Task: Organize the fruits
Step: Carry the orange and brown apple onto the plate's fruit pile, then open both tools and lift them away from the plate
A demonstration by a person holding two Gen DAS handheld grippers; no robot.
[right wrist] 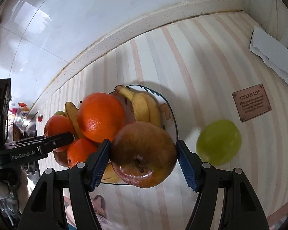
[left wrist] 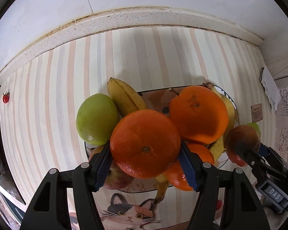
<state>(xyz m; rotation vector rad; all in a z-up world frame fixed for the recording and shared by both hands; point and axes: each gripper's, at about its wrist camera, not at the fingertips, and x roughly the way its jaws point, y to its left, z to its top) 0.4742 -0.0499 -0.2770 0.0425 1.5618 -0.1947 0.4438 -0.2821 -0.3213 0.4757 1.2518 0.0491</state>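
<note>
Striped cloth [left wrist: 53,99] over the counter — pastel bands, w/ a cartoon cat [left wrist: 128,213] printed near the front edge. Speckled stone ledge [left wrist: 124,18] at the back, glossy white wall tiles [right wrist: 71,19] above it. White paper scrap [right wrist: 274,57] lies far right, just beyond a small "GREEN LIFE" plaque print [right wrist: 251,105] — tiny tomato print [left wrist: 5,97] at left.

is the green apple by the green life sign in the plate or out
Out: the green apple lies on the striped cloth, apart from the plate.
</note>
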